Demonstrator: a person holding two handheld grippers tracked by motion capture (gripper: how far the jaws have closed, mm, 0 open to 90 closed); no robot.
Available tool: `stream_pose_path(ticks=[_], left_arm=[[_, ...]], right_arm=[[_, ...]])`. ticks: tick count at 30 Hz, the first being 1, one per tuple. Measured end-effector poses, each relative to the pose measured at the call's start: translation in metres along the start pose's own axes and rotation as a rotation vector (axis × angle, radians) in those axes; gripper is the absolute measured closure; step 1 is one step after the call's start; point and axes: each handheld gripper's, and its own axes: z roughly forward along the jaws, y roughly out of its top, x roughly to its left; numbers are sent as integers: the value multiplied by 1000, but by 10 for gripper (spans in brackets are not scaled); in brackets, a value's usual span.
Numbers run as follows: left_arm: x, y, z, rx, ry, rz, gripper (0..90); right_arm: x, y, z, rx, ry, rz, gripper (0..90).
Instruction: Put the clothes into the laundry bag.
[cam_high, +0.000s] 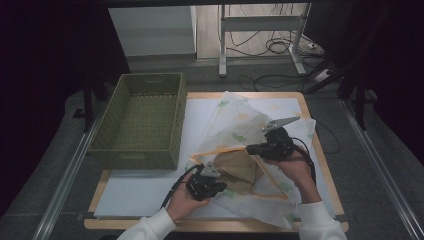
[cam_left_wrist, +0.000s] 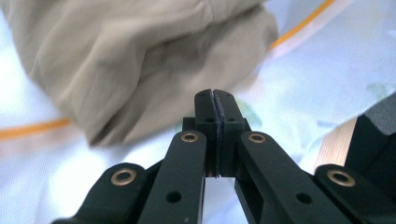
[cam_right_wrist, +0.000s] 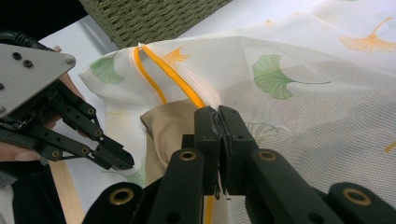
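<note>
Mesh laundry bag (cam_high: 240, 125) gapes because the right gripper (cam_high: 250, 148) fingers pinch its orange-trimmed rim (cam_right_wrist: 173, 74), while the left gripper (cam_high: 214, 172), fingers pressed together empty, faces the beige garment (cam_high: 235, 167) inside.

**One camera overhead, two riding low**

The high view looks forward and down over the whole counter (cam_high: 200, 107). Each tool view sits close above the mesh bag (cam_right_wrist: 322, 107), facing along its own jaws. All three share the beige cloth (cam_left_wrist: 140, 65).

A wooden table (cam_high: 320, 150) bears a white sheet (cam_high: 135, 192), green basket (cam_high: 142, 120) and mesh bag (cam_high: 240, 125)
</note>
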Motion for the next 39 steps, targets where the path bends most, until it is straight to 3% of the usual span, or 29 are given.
stream_pose_path(ticks=[10,19,39], left_arm=[[2,-2,12,38,23,10,900],[9,7,26,42,33,-3,900],[16,26,39,25,69,6,900]], right_arm=[[0,0,0,2,0,-1,851],[1,1,0,2,8,-4,851],[2,1,-1,1,17,-13,852]])
